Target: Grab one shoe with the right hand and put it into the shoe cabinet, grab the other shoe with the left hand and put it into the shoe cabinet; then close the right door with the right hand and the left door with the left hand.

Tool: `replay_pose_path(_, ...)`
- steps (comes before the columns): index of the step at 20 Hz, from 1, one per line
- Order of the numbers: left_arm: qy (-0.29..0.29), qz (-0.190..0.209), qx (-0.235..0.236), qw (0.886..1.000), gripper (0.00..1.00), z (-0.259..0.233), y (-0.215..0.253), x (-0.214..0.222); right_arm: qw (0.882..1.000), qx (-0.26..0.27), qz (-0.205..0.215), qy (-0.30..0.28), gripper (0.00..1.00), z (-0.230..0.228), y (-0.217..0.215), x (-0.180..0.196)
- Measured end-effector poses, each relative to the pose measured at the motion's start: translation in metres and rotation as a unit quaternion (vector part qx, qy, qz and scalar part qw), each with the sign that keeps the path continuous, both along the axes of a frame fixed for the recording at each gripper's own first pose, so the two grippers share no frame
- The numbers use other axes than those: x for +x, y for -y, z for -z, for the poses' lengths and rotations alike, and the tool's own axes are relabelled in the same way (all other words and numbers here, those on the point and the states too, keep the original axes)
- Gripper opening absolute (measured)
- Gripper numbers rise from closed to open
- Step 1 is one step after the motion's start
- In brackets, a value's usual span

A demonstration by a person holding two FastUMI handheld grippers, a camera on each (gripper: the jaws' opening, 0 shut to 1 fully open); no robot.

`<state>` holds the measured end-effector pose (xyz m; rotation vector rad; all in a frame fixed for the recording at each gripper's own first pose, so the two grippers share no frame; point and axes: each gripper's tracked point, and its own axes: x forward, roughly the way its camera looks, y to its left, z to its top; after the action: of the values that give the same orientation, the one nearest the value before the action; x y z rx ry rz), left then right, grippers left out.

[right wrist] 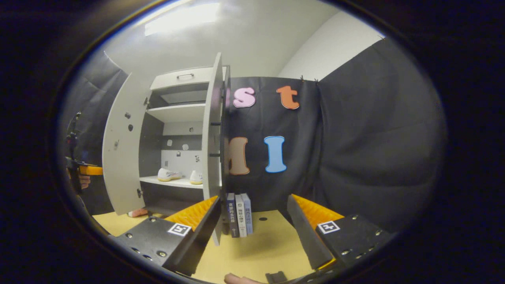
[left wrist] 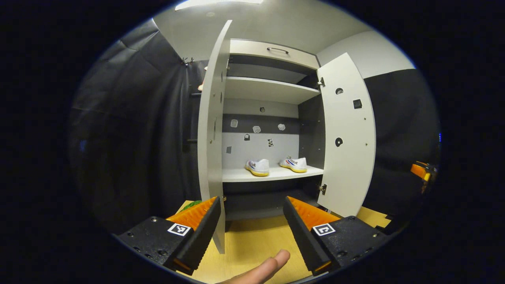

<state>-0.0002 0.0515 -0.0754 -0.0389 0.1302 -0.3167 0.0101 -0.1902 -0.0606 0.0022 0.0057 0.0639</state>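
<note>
Two white shoes (left wrist: 257, 167) (left wrist: 294, 164) stand side by side on the lower shelf (left wrist: 236, 175) of the white shoe cabinet, whose two doors are swung wide. My left gripper (left wrist: 250, 223) is open and holds nothing. The left door's (left wrist: 213, 130) free edge comes down just inside its left finger (left wrist: 199, 228). My right gripper (right wrist: 254, 225) is also open and holds nothing, with the right door (right wrist: 213, 150) edge-on beside its left finger (right wrist: 197, 227). From there the shoes (right wrist: 169, 174) (right wrist: 196, 177) lie left of that door. Whether either finger touches a door is unclear.
The right door (left wrist: 347, 134) stands open past my left gripper. Three books (right wrist: 238, 215) stand upright on the yellow floor (right wrist: 272, 244) behind the right door. The left door (right wrist: 118, 157) swings out toward a hand (right wrist: 83, 180). A fingertip (left wrist: 272, 266) shows at the bottom.
</note>
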Motion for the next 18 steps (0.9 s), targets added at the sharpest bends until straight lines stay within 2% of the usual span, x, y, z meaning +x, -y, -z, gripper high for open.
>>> replay_pose_path(3,-0.005,0.024,-0.012,1.0,0.96,0.009,-0.003,-0.02,0.999,-0.017,-0.033,0.012,1.0,-0.039,0.008,0.041)
replay_pose_path(4,-0.001,0.029,-0.007,1.0,0.96,0.012,-0.008,-0.025,0.999,-0.033,-0.032,0.026,1.0,-0.053,0.015,0.057)
replay_pose_path(6,0.005,0.03,-0.004,1.0,0.96,0.013,-0.019,-0.032,0.997,-0.07,-0.021,0.019,0.97,-0.059,0.026,0.082)
replay_pose_path(7,0.002,0.026,-0.007,1.0,0.96,0.016,-0.024,-0.033,0.997,-0.075,-0.025,0.003,1.0,-0.055,0.025,0.092)
replay_pose_path(12,0.006,0.001,0.004,1.0,0.96,0.018,-0.062,-0.042,0.996,-0.067,-0.044,-0.044,0.99,-0.062,0.009,0.156)
replay_pose_path(16,0.011,-0.024,0.0,1.0,0.94,0.014,-0.086,-0.044,0.993,-0.076,-0.059,-0.064,0.99,-0.062,-0.026,0.188)
replay_pose_path(18,0.006,-0.029,-0.001,1.0,0.96,0.017,-0.093,-0.043,0.993,-0.073,-0.062,-0.063,0.99,-0.065,-0.045,0.199)
